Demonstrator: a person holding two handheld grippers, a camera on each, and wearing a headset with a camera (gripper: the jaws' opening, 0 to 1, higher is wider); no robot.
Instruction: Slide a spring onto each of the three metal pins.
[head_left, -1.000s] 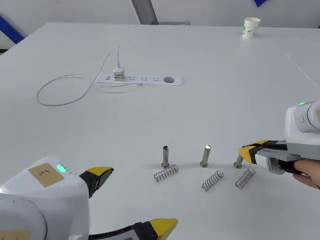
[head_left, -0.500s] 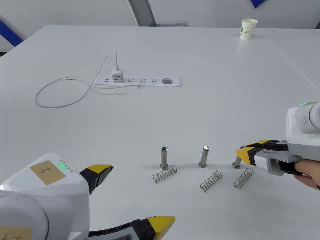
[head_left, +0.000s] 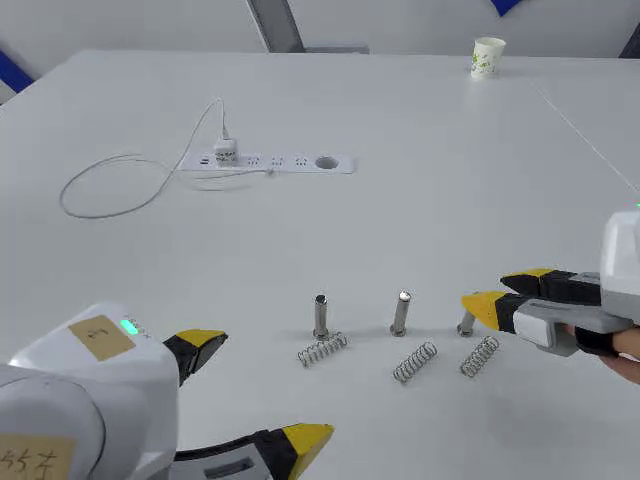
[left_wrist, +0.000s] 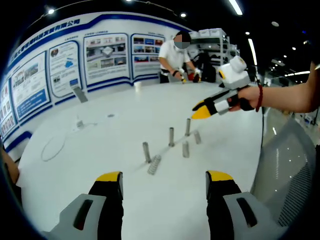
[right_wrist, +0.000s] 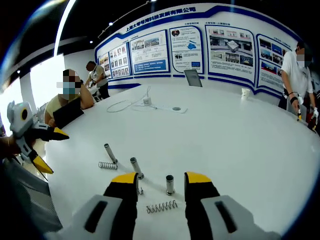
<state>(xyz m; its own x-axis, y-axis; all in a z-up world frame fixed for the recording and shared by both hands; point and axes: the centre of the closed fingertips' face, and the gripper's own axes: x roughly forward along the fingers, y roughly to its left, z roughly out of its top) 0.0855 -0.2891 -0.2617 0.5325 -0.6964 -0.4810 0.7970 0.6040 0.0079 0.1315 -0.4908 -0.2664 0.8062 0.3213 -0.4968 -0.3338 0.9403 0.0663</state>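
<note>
the yellow-tipped right gripper (head_left: 503, 289), jaws parted and empty, is hovering just beside the rightmost upright steel pin (head_left: 466, 323), whose silver coil spring (head_left: 480, 356) is lying flat on its near side, crosswise to the jaws.

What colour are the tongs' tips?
Yellow, on the left tongs and right tongs; clearest in the left gripper view.

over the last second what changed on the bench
The right claw by the rightmost pin seems to have spread its jaws wider. The left claw stays open; the pins and springs lie where they were.
</note>
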